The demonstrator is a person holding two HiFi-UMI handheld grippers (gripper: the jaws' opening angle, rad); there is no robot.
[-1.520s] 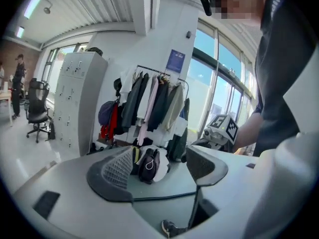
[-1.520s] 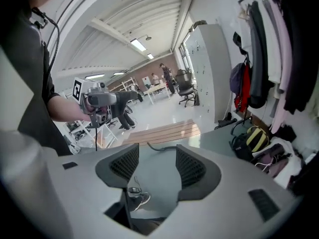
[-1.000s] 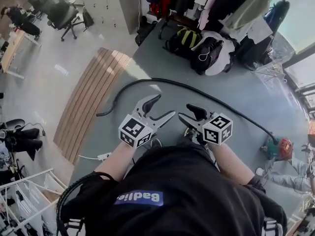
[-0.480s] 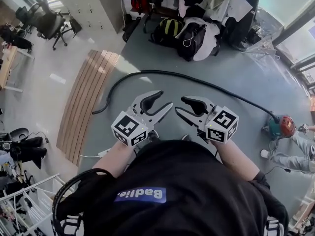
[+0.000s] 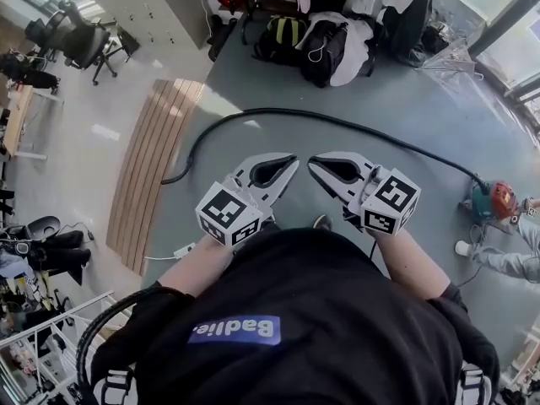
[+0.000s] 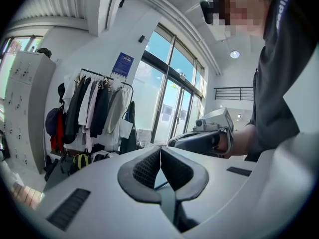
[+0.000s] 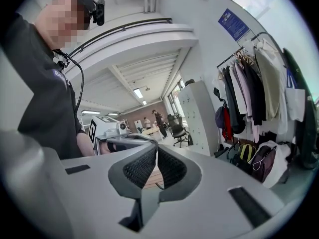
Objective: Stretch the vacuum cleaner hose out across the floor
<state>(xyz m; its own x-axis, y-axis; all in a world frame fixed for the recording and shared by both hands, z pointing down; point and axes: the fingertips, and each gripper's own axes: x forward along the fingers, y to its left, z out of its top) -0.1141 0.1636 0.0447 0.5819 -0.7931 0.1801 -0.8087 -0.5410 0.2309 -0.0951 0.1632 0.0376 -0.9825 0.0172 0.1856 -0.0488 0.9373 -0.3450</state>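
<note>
The black vacuum hose lies on the grey floor in a long arc, from its free end at the left to the green and red vacuum cleaner at the right. I hold both grippers up in front of my chest, well above the hose and touching nothing. The left gripper has just been closing and is now shut, with nothing between its jaws. The right gripper has also just been closing and is shut and empty. Their tips point towards each other, a little apart.
A clothes rack with coats stands at the far side, with bags heaped below it. A wooden floor strip runs at the left, office chairs beyond it. A white power strip lies near my feet. A seated person's leg shows at the right.
Both grippers' jaws went from wide open to shut, with nothing in them. Both grippers rose and their tips came closer together. The hose stays on the floor.
</note>
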